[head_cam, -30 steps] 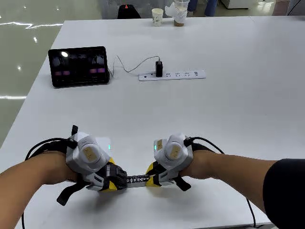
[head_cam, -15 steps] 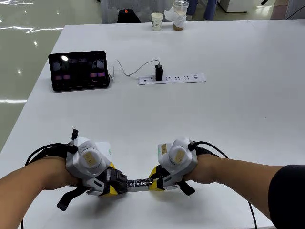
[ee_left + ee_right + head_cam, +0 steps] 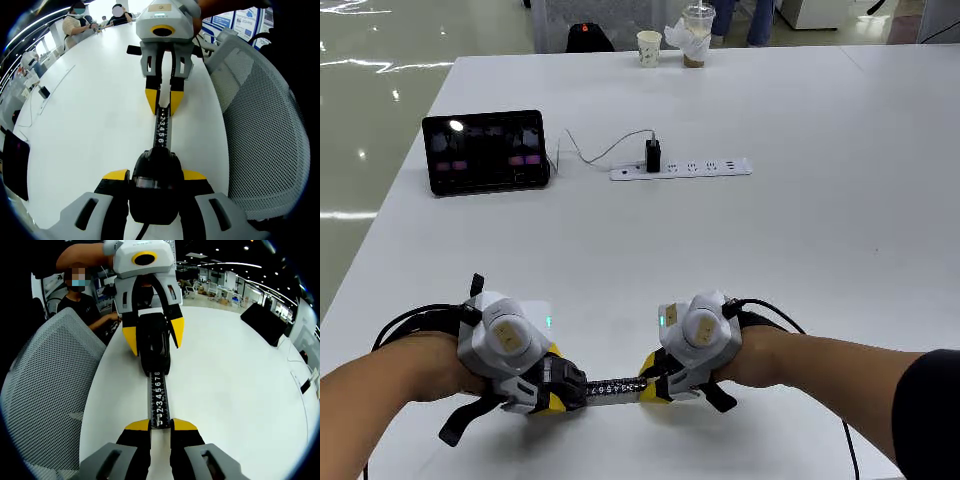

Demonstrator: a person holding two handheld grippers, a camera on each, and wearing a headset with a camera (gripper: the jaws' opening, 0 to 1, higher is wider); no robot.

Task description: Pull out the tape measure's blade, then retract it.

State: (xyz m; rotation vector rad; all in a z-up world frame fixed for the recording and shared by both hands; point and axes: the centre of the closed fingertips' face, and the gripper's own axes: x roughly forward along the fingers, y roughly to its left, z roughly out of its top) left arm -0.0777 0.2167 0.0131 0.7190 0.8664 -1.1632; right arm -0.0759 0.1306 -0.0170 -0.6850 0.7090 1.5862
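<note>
A black tape measure [image 3: 570, 386] rests low over the white table [image 3: 740, 250] near its front edge, and my left gripper [image 3: 558, 387] is shut on its body. A short stretch of the numbered blade [image 3: 612, 385] runs rightward to my right gripper [image 3: 651, 389], which is shut on the blade's end. In the left gripper view the yellow-tipped jaws of my left gripper [image 3: 155, 176] clamp the case [image 3: 156, 187], and the blade [image 3: 161, 131] leads away to the other gripper. In the right gripper view my right gripper [image 3: 161, 425] pinches the blade [image 3: 158, 399] in front of the case [image 3: 152, 347].
A dark tablet [image 3: 485, 152] stands at the back left, with a white power strip [image 3: 685, 167] and black charger [image 3: 653, 155] beside it. Two cups [image 3: 649, 47] stand at the far edge. A grey mesh chair [image 3: 260, 115] sits by the near edge.
My right gripper has moved a little to the right with the blade's end, so slightly more blade is out. The left gripper and the case have stayed put.
</note>
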